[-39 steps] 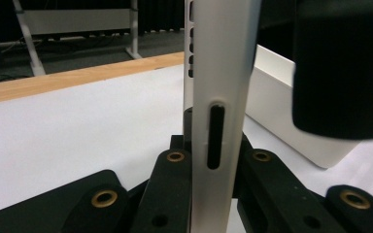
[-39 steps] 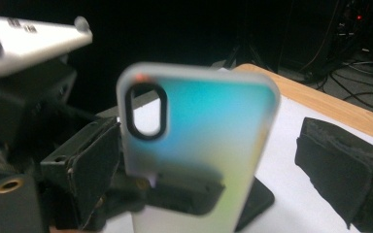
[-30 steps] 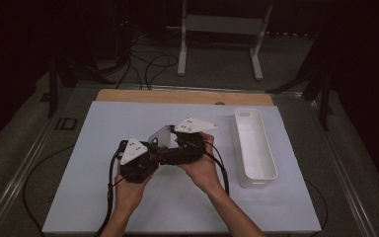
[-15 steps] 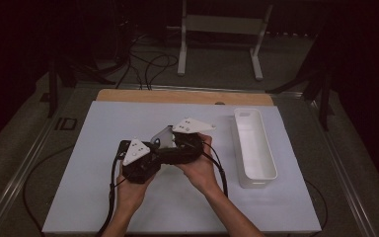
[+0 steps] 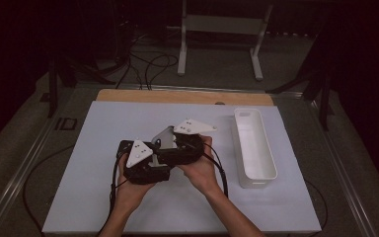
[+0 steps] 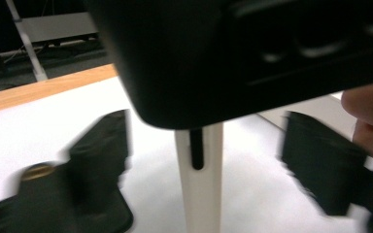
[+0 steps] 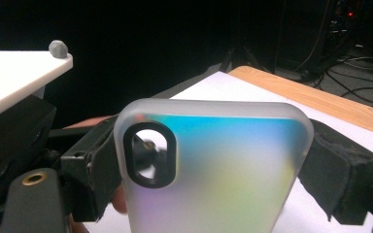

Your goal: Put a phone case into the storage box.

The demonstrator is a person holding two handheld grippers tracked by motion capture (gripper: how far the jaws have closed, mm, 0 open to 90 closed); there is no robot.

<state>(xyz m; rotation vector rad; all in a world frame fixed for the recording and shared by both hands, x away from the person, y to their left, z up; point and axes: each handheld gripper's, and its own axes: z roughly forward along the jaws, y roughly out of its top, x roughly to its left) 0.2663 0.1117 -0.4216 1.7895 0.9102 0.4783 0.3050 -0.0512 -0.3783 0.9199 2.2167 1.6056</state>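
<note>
Both hands hold the grippers close together over the middle of the white table (image 5: 103,128). My right gripper (image 7: 216,179) is shut on a frosted, iridescent phone case (image 7: 233,145) with an oval camera cut-out; its pads press on both long edges. In the high view the case (image 5: 163,138) sticks up between the two grippers. In the left gripper view the case (image 6: 201,194) shows edge-on as a pale strip. My left gripper (image 6: 204,145) has just been opening; its blurred jaws now stand wide apart on either side of the case, clear of it. The right gripper's black body (image 6: 247,48) looms above.
A long white tray (image 5: 254,148) lies on the table's right side, to the right of the hands. A wooden strip (image 5: 177,96) runs along the far edge. Cables and a white stand (image 5: 217,29) are on the floor beyond.
</note>
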